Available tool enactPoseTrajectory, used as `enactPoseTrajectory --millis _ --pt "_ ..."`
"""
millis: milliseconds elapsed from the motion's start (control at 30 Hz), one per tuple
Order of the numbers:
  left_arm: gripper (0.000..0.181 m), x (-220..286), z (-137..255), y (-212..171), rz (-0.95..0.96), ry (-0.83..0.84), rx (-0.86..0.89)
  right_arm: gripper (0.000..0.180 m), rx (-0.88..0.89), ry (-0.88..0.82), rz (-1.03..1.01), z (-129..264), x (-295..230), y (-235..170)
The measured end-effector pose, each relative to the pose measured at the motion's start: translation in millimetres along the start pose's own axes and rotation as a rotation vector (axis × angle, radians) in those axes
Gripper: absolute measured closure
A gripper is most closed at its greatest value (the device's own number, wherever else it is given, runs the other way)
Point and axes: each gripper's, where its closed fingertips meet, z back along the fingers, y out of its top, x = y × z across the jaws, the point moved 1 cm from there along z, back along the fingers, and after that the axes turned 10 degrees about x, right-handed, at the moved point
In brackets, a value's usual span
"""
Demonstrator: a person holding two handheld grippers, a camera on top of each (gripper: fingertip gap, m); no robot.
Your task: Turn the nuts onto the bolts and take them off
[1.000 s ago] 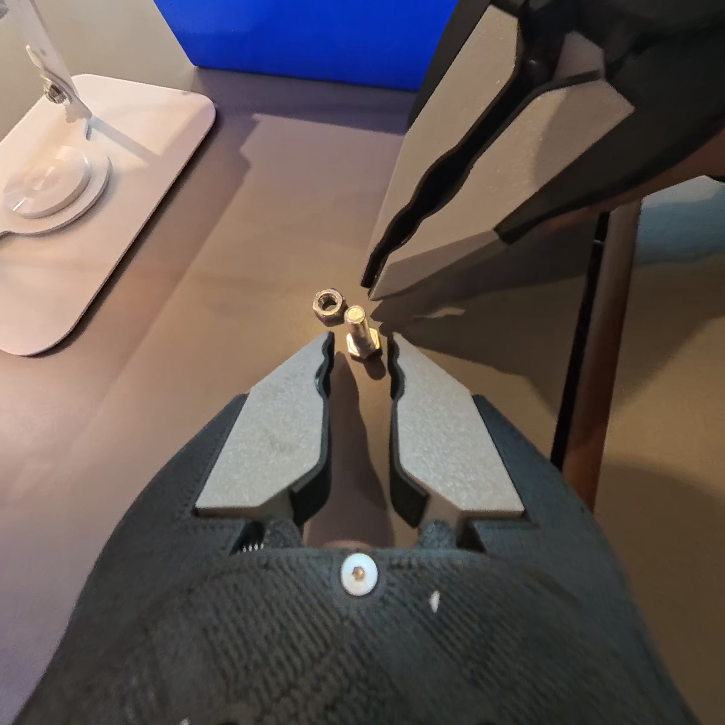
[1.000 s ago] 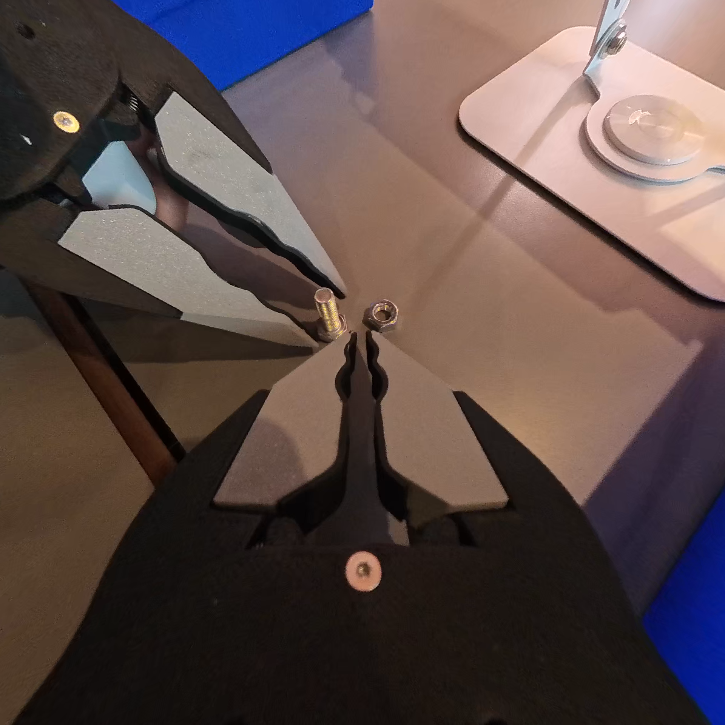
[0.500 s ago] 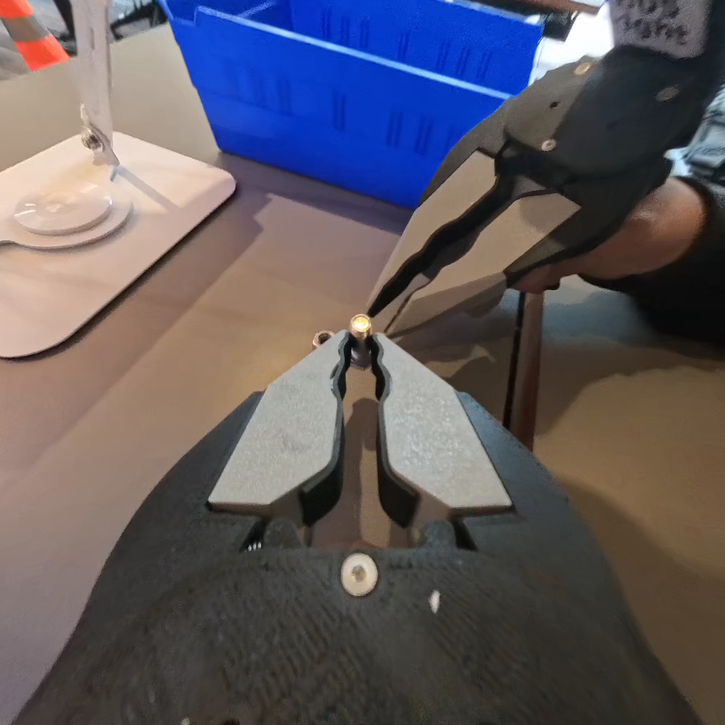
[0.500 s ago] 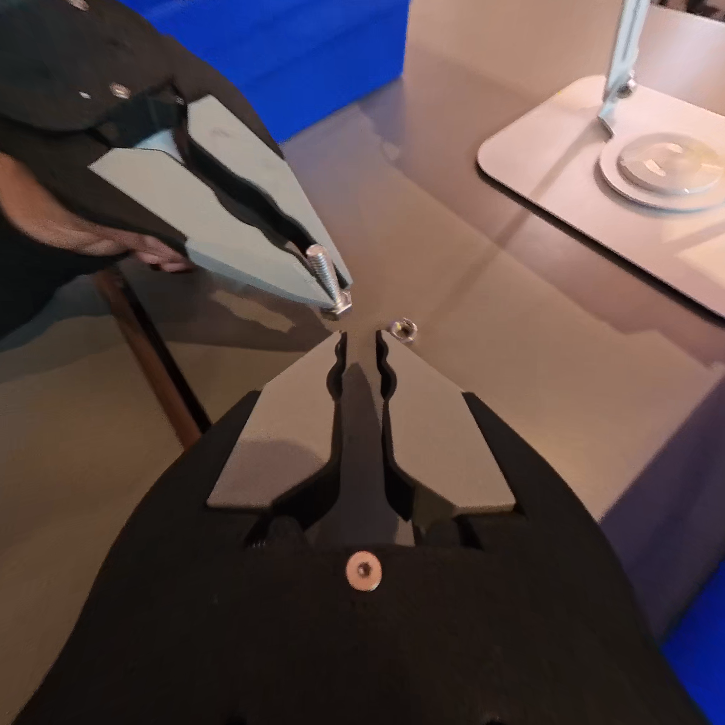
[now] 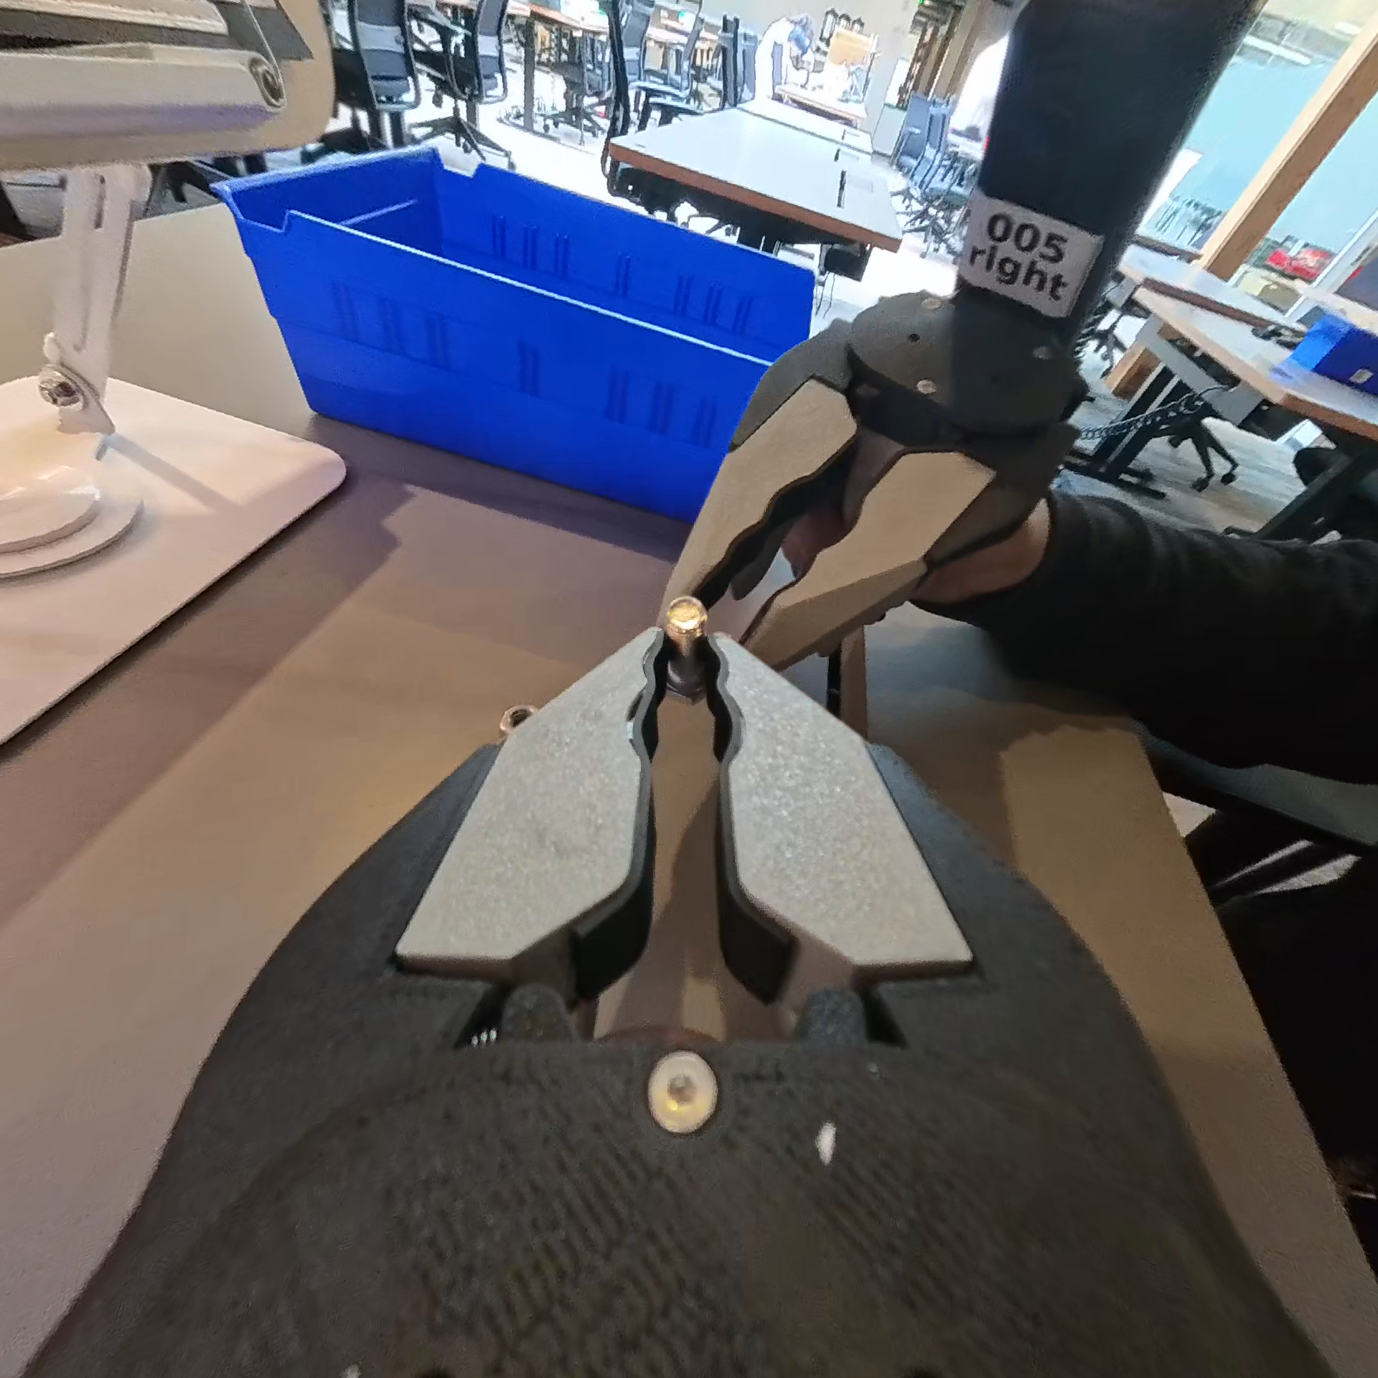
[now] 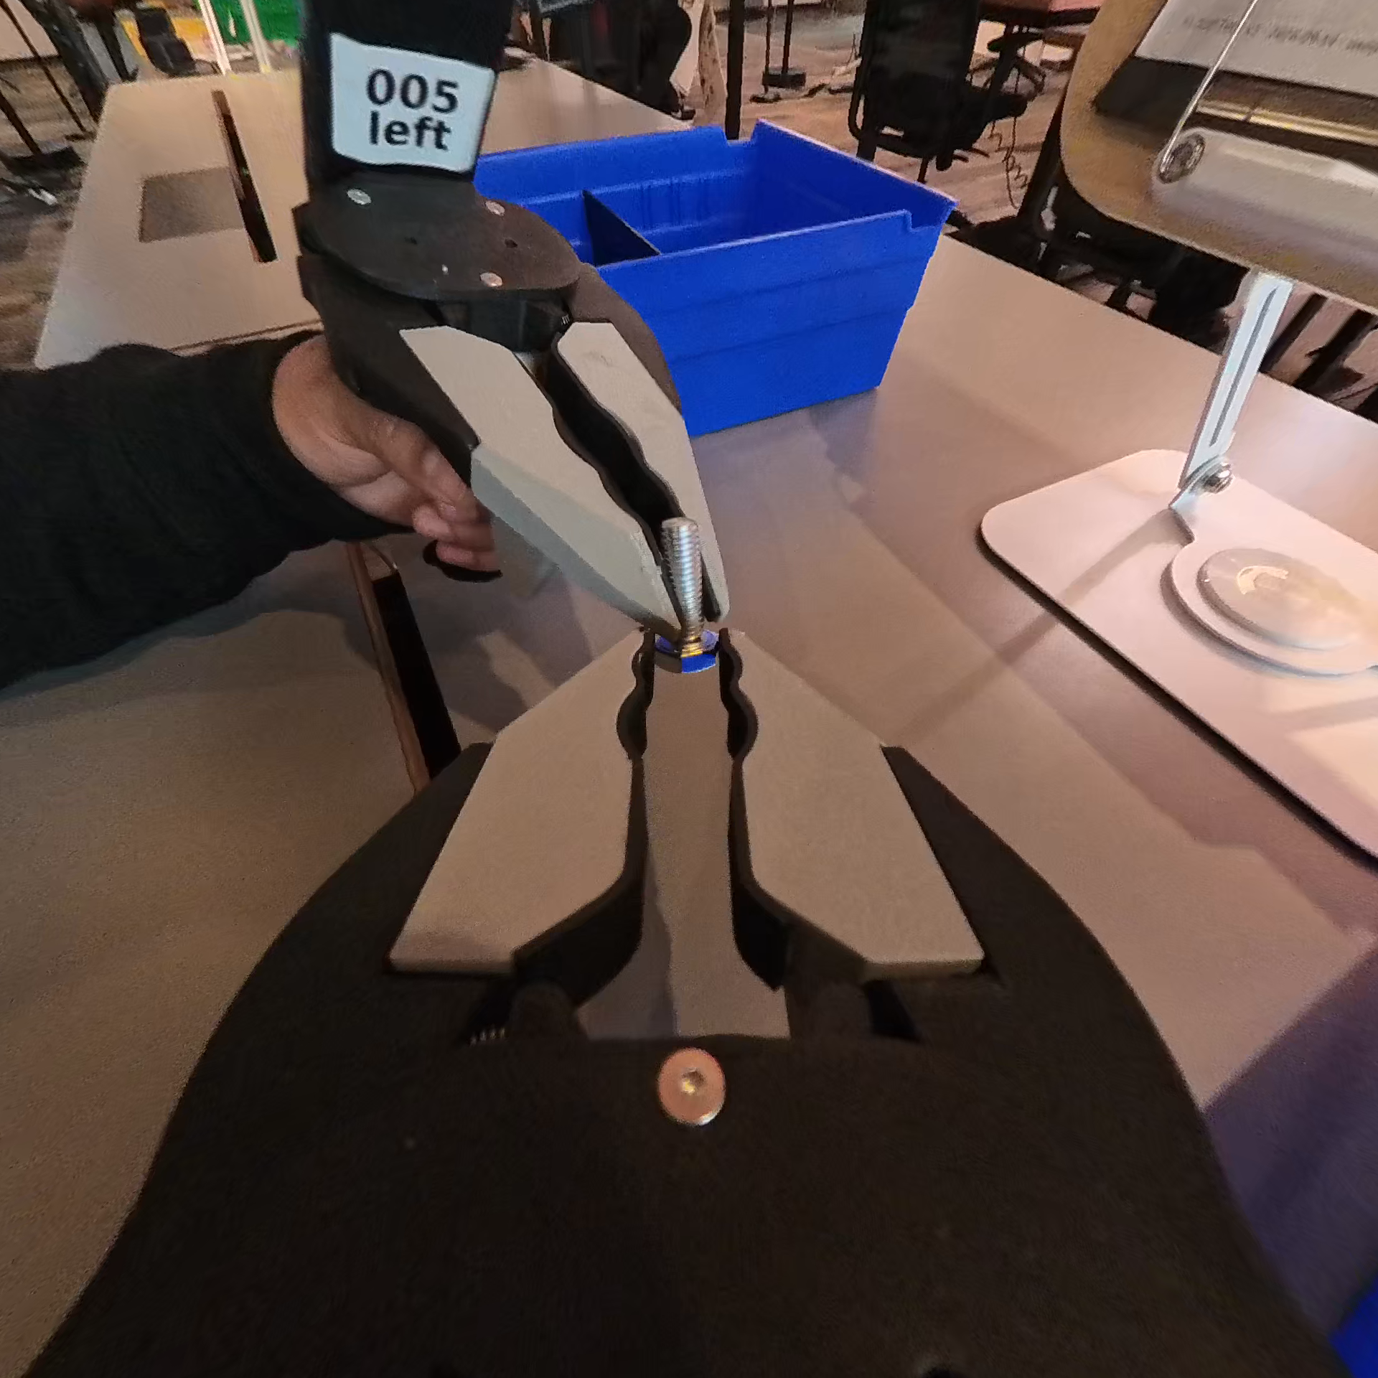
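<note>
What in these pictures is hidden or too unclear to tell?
- Nut: in the left wrist view it is half hidden behind a finger of the left gripper. It does not show in the right wrist view.
- Bolt: in the right wrist view it is unclear whether the right gripper touches its head.
- Blue bin: in the left wrist view its own wall hides the inside.

At the left wrist view's centre, the small silver hex nut point(image 5: 514, 719) on the brown counter point(image 5: 313, 671) is half hidden behind the grey fingers point(image 5: 567, 805).
</note>
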Motion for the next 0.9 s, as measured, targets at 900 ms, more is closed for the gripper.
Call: enactPoseTrajectory --millis 900 --pt "0.174 16.5 5.5 29.6 0.111 -0.133 0.215 0.164 0.178 0.081 -0.093 7.2 -10.5 26.0"
